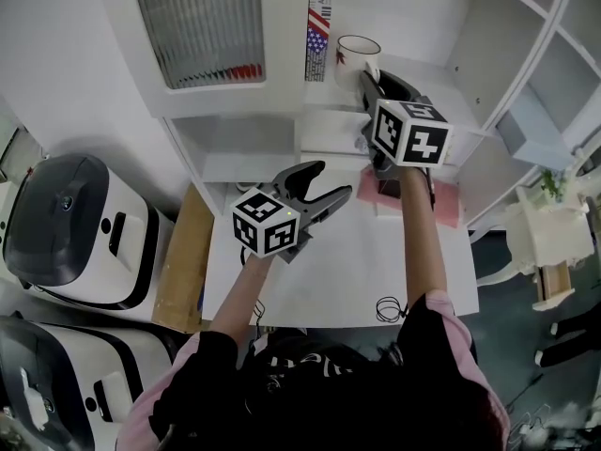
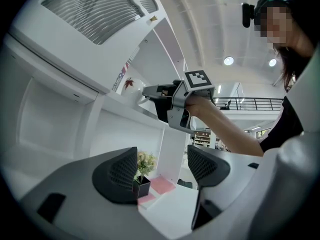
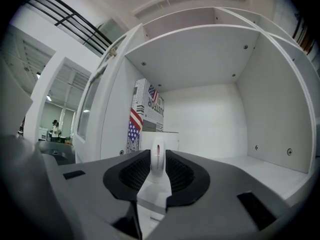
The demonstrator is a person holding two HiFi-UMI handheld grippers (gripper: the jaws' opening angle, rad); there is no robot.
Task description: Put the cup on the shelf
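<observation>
Right gripper view: right claw [image 3: 157,170] pinched on cup [image 3: 159,140] handle, upright inside shelf [image 3: 260,164] for set-down; left claw [image 2: 162,168] wide, empty, below shelf, clear.

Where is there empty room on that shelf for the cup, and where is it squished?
The shelf floor is bare from the cup across to the right wall. That is the roomy patch. The left side is crowded: the flag-printed box stands close beside the cup, and the right gripper is shut on the cup's handle.
</observation>
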